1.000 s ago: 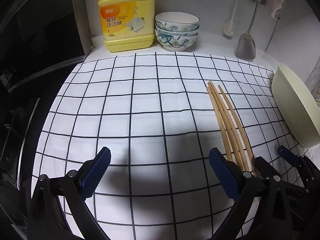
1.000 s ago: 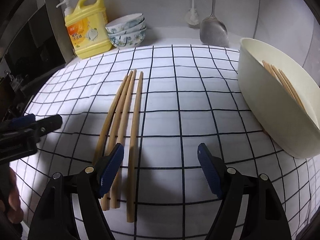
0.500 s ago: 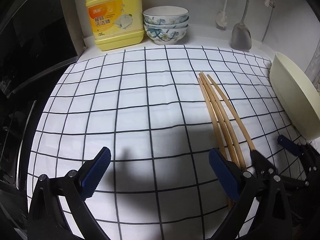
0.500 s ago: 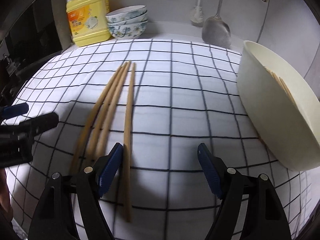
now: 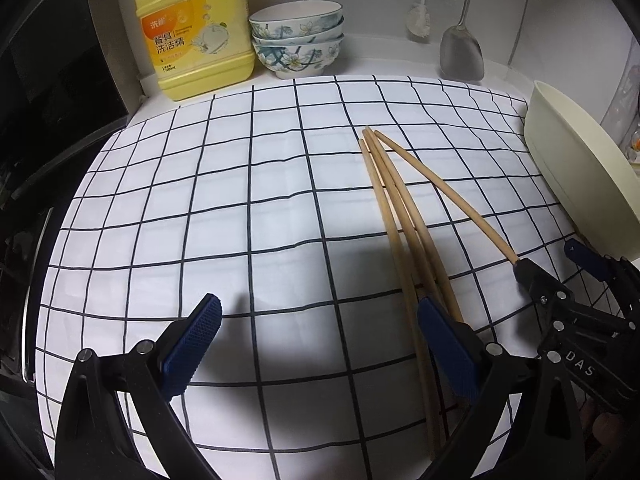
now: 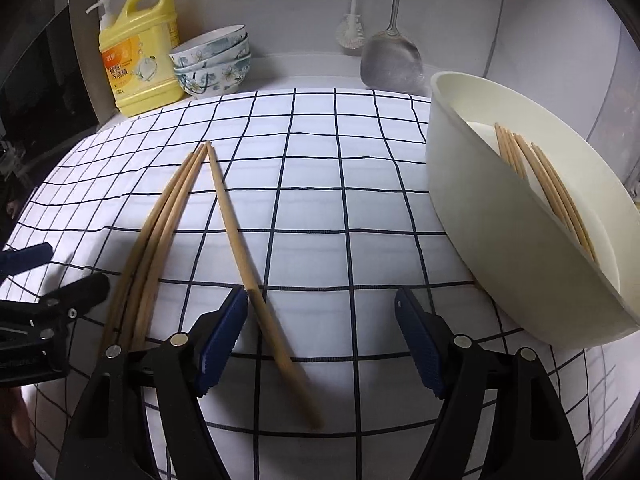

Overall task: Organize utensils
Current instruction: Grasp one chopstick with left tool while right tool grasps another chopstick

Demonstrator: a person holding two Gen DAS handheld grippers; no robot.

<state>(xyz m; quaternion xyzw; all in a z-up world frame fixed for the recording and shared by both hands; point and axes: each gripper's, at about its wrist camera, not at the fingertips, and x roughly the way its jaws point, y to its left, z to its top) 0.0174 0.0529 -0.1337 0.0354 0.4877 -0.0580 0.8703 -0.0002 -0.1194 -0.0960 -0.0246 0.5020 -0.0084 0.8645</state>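
Note:
Three wooden chopsticks (image 6: 160, 232) lie bundled on the checked cloth (image 6: 320, 184). A fourth chopstick (image 6: 240, 248) is splayed away from them and lies on the cloth between the fingers of my right gripper (image 6: 320, 332), which is open; it runs along the inner side of the left finger (image 6: 224, 332). The cream bowl (image 6: 480, 208) at the right holds several more chopsticks (image 6: 540, 184). My left gripper (image 5: 320, 340) is open above the cloth and holds nothing. The bundle (image 5: 400, 220) passes under its right finger (image 5: 448, 348). The splayed chopstick (image 5: 440, 192) reaches the right gripper (image 5: 552, 260).
At the back stand a yellow detergent bottle (image 5: 196, 36) and three stacked patterned bowls (image 5: 298, 40). A metal spatula (image 5: 462, 52) and a brush (image 5: 418, 24) hang on the wall. A dark appliance (image 5: 48, 100) borders the cloth's left edge.
One chopstick has swung away from the bundle, its near end moving right. My right gripper now straddles it. Both grippers stay open.

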